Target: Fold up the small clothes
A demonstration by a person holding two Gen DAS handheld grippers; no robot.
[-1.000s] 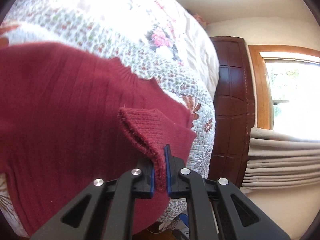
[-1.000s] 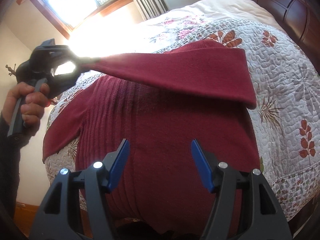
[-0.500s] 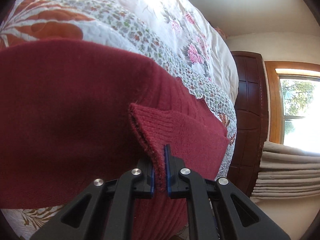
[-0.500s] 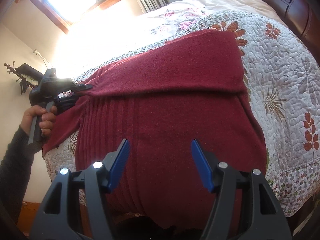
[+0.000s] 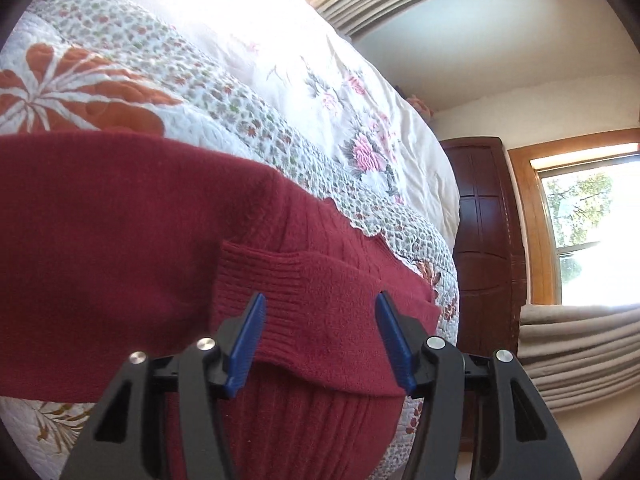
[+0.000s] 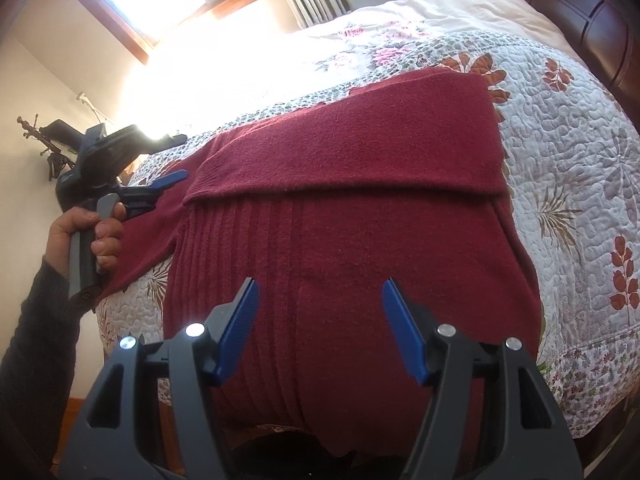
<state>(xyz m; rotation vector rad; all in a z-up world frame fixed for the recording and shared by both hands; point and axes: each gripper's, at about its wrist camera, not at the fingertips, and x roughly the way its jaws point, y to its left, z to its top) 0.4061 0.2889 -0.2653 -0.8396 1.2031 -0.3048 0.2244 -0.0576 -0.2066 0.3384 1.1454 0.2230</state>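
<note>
Burgundy knit covers the near end of the bed (image 6: 568, 128): the sweater (image 6: 352, 264) lies flat on the floral quilt (image 5: 224, 92), its hem hanging over the bed's edge. One sleeve (image 6: 360, 152) is folded straight across the sweater's chest, its ribbed cuff (image 5: 280, 280) resting toward the sweater's other shoulder, which narrows the garment for the next fold. The left tongs (image 5: 318, 340) hover just off that cuff with their blue pads spread apart, gripping nothing; a hand (image 6: 86, 236) holds their handle beside the sweater's unfolded sleeve. The right tongs (image 6: 318, 328) are likewise spread and empty, poised above the sweater's lower body, probably waiting to take the hem or help with the remaining sleeve.
</note>
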